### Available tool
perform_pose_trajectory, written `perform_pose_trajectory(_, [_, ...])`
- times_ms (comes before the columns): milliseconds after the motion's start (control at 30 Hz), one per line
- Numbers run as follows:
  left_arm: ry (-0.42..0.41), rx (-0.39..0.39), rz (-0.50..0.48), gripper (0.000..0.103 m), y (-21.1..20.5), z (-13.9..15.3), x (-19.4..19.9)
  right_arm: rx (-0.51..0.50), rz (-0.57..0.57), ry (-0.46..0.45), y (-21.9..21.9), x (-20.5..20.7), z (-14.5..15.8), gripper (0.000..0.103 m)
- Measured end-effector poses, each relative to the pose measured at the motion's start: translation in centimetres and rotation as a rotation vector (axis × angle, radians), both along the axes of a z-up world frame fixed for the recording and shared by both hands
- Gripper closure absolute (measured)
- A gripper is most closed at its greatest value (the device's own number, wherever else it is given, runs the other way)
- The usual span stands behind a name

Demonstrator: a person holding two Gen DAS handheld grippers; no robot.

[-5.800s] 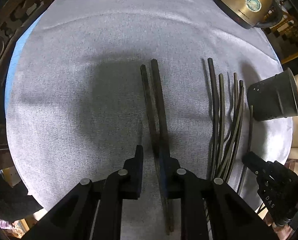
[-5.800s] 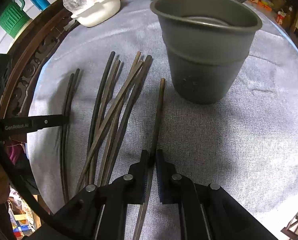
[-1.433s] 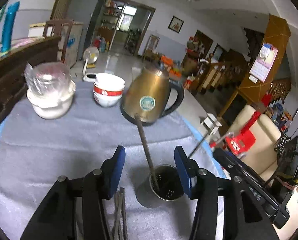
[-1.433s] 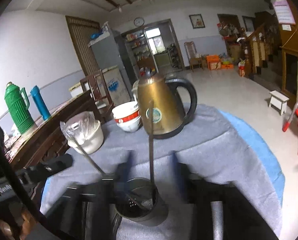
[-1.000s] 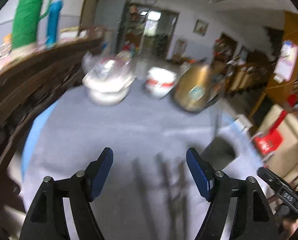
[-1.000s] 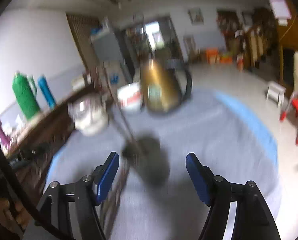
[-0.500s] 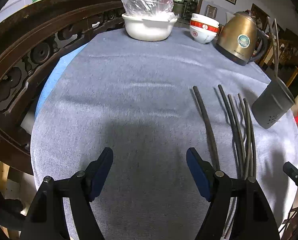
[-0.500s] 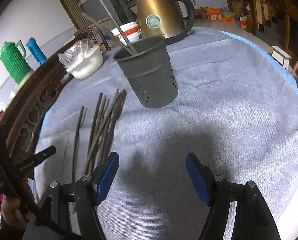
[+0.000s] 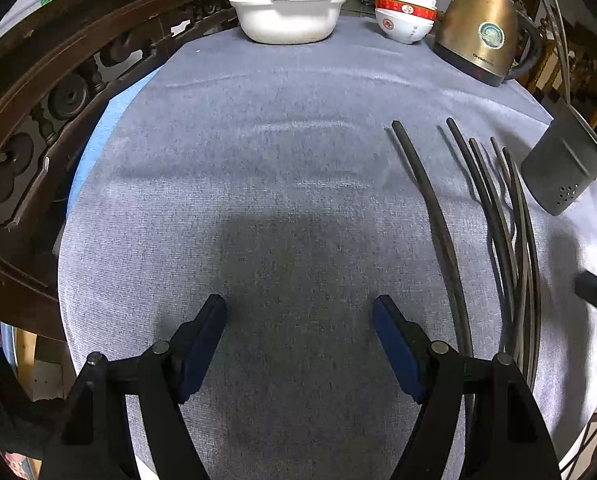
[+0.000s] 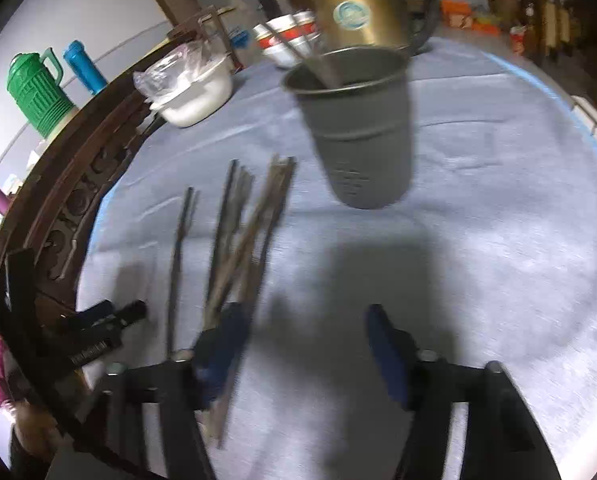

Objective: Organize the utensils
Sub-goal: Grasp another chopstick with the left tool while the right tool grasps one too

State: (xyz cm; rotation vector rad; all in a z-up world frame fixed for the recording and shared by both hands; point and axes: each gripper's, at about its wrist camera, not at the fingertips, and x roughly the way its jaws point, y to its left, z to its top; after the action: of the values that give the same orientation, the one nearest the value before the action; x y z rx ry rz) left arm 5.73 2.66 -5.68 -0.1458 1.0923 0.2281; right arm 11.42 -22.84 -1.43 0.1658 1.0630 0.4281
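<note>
Several dark chopsticks [image 9: 494, 216] lie in a loose bundle on the grey tablecloth, right of my left gripper [image 9: 300, 312], with one single chopstick [image 9: 430, 200] apart on their left. The grey perforated holder cup [image 9: 564, 172] stands at the far right with two chopsticks [image 9: 558, 32] sticking up from it. My left gripper is open and empty over bare cloth. In the right wrist view my right gripper [image 10: 304, 328] is open and empty, the chopstick bundle [image 10: 250, 224] lies by its left finger, and the cup [image 10: 358, 128] stands ahead.
A gold kettle [image 9: 482, 44], stacked red-and-white bowls [image 9: 404, 12] and a white covered dish [image 9: 288, 16] stand at the table's far edge. A carved dark wooden rail [image 9: 38, 92] runs along the left. The other gripper's tip [image 9: 596, 296] shows at the right.
Both grippers, which had each carried a chopstick to the cup and let go, have dropped back low over the table near the bundle. Both stay open.
</note>
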Motion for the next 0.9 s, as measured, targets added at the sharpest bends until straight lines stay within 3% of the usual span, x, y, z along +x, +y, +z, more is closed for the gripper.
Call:
perform_pose_trajectory(33, [0.000,0.000,-0.002,0.027,0.0,0.0,-0.1,0.005,0.008,0.015,0.5,0.3,-0.1,0.062])
perform_pose_trajectory(67, [0.000,-0.001,-0.002,0.027,0.0,0.0,-0.1,0.009,0.016,0.034,1.2,1.0,-0.3,0.066])
perform_pose_trajectory(233, [-0.001,0.001,-0.016,0.026,-0.1,0.0,-0.3,0.009,0.010,0.072,3.0,2.9,-1.1,0.066])
perform_pose_trajectory(367, [0.000,0.000,-0.022,0.024,-0.3,0.1,-0.5,0.007,-0.005,0.128,3.6,4.1,-2.1,0.079])
perform_pose_trajectory(700, [0.023,-0.010,-0.024,0.022,-0.5,0.2,-0.1,-0.062,0.036,0.155,5.3,5.1,-2.2,0.093])
perform_pose_trajectory(900, [0.061,-0.128,-0.015,0.022,0.1,0.9,1.7,-0.146,0.112,0.174,4.9,5.4,-2.1,0.094])
